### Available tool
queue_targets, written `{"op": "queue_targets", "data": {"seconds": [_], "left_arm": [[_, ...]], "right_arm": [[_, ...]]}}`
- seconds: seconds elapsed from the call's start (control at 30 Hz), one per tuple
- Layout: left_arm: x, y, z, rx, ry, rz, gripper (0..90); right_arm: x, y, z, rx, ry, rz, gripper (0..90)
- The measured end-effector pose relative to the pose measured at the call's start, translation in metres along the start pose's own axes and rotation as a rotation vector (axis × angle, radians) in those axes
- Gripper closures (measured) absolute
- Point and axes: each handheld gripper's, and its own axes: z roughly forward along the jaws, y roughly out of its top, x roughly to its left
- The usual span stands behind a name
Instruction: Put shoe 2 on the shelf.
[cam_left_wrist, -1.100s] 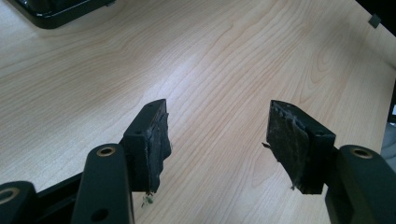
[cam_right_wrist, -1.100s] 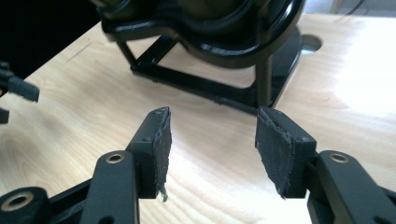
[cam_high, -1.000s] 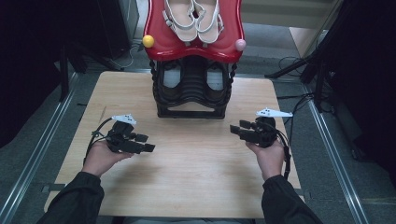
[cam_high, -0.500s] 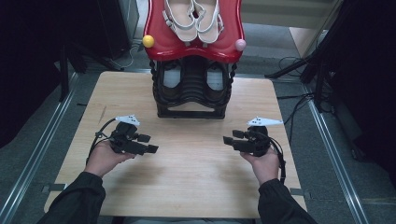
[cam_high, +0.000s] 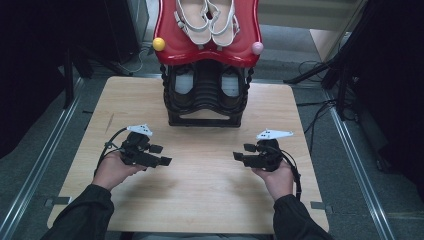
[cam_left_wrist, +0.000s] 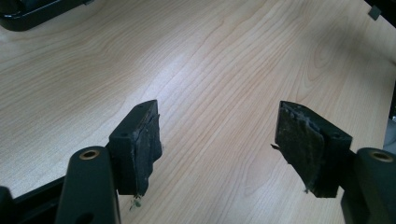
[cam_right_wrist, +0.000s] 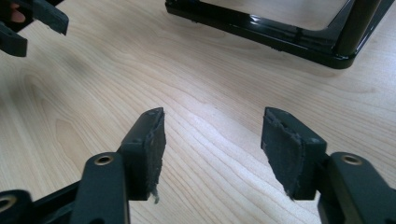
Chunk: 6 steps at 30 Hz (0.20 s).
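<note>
Both black two-jaw grippers, left (cam_high: 161, 155) and right (cam_high: 241, 152), just opened wide, empty, before black stiff tiered shoe rack (cam_high: 205, 95); pale strappy sandals (cam_high: 206, 20) atop look light, best pinched at straps

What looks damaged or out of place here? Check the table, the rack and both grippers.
Only wear stands out: the pads of the left gripper are frayed, with shreds hanging off, and the right gripper shows a ragged pad edge. The sandals sit neatly paired on the red tray.
</note>
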Motion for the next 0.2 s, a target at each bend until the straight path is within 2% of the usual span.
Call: {"op": "queue_targets", "data": {"seconds": [0.2], "left_arm": [[0.0000, -0.0001, 0.0022, 0.002, -0.001, -0.002, 29.4]], "right_arm": [[-0.0022, -0.0017, 0.0016, 0.018, -0.011, 0.001, 38.0]]}}
